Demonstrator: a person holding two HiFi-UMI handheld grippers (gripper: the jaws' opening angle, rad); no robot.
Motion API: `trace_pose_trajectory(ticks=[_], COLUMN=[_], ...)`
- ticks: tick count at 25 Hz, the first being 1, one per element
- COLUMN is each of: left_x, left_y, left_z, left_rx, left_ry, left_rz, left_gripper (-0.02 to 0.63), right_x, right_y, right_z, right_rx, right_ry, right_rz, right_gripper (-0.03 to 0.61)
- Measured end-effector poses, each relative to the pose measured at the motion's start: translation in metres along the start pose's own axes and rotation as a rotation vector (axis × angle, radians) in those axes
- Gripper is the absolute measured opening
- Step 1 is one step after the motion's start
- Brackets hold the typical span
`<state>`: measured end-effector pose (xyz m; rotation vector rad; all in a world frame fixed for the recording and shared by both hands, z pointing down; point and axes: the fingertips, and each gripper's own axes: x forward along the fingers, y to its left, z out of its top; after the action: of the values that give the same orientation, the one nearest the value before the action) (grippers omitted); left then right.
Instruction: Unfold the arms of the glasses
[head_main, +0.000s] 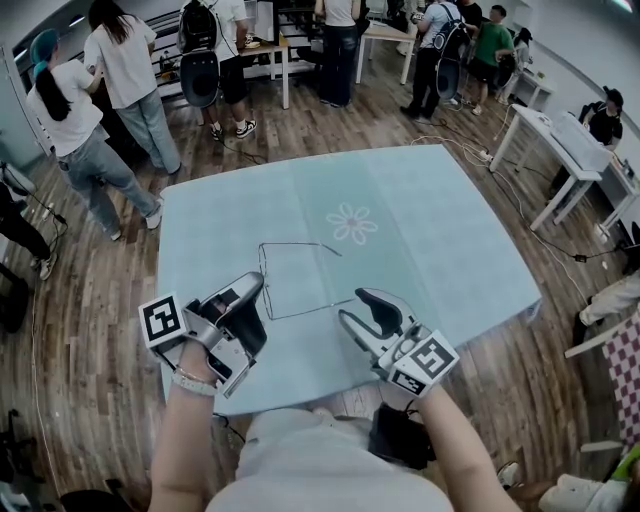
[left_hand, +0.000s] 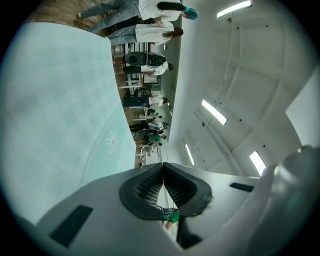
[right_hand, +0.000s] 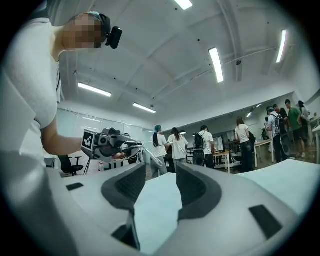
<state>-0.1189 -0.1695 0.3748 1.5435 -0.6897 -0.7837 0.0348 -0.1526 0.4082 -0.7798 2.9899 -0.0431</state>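
Your glasses (head_main: 290, 244) show only as a thin dark wire outline over the cloth (head_main: 430, 230), left of centre in the head view, below and left of the flower (head_main: 352, 223). The lenses and hinges are too fine to make out, so how far each arm stands open cannot be told. The outline's left side runs into your left gripper (head_main: 258, 287), whose pads are pressed together on the wire. Its own view shows little more than a hairline above the tips, while the right gripper view shows the frame (right_hand: 148, 154) sticking out of it at left of centre. Your right gripper (head_main: 350, 304) sits at the outline's lower right, jaws spread, only cloth between them. People (head_main: 120, 90) along the top edge are partly cut off.
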Motion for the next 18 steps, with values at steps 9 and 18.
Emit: trace_pose_trajectory(ticks=[9, 18], left_x=[0.0, 0.0], left_y=[0.001, 0.009], left_z=[0.008, 0.009], left_rx=[0.061, 0.085], left_ry=[-0.073, -0.157], left_rz=[0.01, 0.01], left_gripper=[0.011, 0.011], right_x=[0.004, 0.007], right_y=[-0.011, -0.029], right_z=[0.031, 0.047], right_rx=[0.017, 0.087], right_ry=[0.02, 0.06], right_rz=[-0.097, -0.259], right_gripper=[0.199, 0.199])
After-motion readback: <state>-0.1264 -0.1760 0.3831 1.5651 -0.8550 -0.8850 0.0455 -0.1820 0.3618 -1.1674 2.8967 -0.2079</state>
